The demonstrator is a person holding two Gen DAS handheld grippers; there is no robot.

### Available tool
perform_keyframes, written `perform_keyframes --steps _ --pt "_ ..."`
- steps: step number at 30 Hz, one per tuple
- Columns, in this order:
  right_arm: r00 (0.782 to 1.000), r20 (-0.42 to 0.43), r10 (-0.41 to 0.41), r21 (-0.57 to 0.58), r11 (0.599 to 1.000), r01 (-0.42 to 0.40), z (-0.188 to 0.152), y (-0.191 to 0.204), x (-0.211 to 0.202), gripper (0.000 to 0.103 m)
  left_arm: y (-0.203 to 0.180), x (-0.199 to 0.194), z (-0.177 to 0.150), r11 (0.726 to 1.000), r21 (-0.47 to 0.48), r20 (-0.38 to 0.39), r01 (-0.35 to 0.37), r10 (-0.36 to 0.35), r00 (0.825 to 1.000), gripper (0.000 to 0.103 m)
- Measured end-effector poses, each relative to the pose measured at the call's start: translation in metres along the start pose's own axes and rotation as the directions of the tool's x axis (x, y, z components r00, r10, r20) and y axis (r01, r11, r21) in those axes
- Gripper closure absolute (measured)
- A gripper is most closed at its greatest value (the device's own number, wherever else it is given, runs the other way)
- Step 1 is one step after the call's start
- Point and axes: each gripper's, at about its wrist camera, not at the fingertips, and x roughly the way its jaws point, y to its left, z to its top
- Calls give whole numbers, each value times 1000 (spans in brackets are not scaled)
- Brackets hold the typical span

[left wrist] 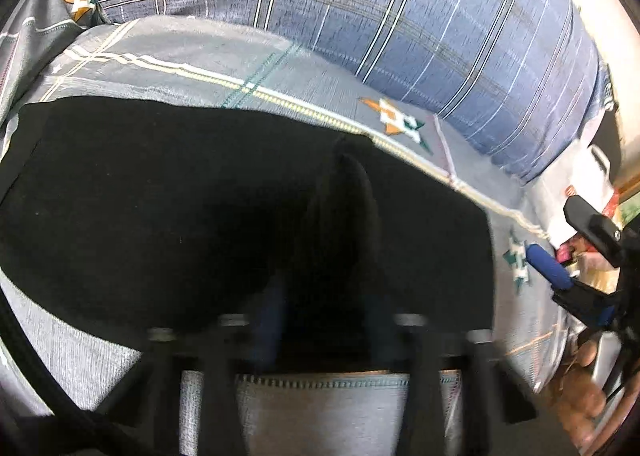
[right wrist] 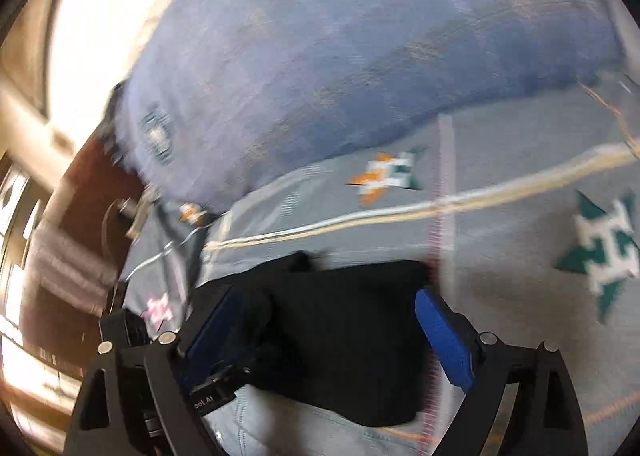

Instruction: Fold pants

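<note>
Black pants folded flat on a grey patterned bedsheet, in front of a blue plaid pillow. Left gripper low over the pants, blue pads close together, a raised ridge of black cloth between them; grip unclear in the dark blur. Right gripper spread wide over the pants' edge, holding nothing.

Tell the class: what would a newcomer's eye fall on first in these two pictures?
First, the black pants, lying on the grey patterned bedspread and filling the middle of the left wrist view. Behind them bulges a blue plaid pillow. In the right wrist view the right gripper stands open, its blue pads either side of the pants' edge.
</note>
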Motion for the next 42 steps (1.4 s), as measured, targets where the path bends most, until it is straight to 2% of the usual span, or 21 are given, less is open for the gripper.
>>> perform_keyframes --steps 2,3,7,9,12,14,15,19,22,25,31,35,38,40,42 --pt "999 -5 -43 55 998 43 2 -16 -1 12 1 -8 -2 1000 -12 19 18 -18 1000 89" --pt "998 -12 -62 90 994 63 2 -24 -1 12 -1 -16 -3 1000 -4 34 27 -27 999 90" --pt "999 -19 -49 111 992 51 -1 -31 -1 13 1 -29 -2 1000 1 74 -9 9 997 90" --pt "997 -40 -72 99 992 76 -3 -27 6 15 12 -22 0 998 -49 44 -27 29 999 90" --pt "992 -75 -106 82 990 112 -5 -28 20 23 21 -23 1 995 -96 44 -2 6 999 90" --pt "991 -101 -90 89 991 99 -7 -30 27 29 15 -15 0 997 -42 19 -61 62 998 89" --pt "990 -116 -86 88 992 96 -9 -32 31 30 15 -11 0 996 -46 9 -72 72 997 88" --pt "977 -178 -121 41 991 130 -16 -26 52 52 22 -23 2 996 -87 31 -29 32 999 88" --pt "973 -194 -128 19 991 134 -20 -23 57 52 28 -18 -5 994 -89 3 -59 60 998 83" --pt "971 -201 -130 23 990 138 -23 -24 61 52 33 -16 -5 993 -111 -7 -39 38 999 82" --pt "967 -204 -152 -6 988 154 -25 -18 64 51 30 -14 -5 994 -93 -1 -55 55 998 82" --pt "967 -187 -176 -37 984 172 -26 -11 61 68 23 -7 -2 994 -93 3 -55 55 998 82" --pt "973 -159 -168 -62 985 159 -22 -2 51 76 21 -5 -1 996 -78 0 -39 39 999 81" --pt "974 -127 -187 -102 979 175 -19 7 40 79 12 -5 -1 999 -37 -15 -4 3 1000 80" --pt "970 -84 -228 -138 967 215 -16 13 28 80 7 -8 -3 998 -40 -28 47 -49 998 80"
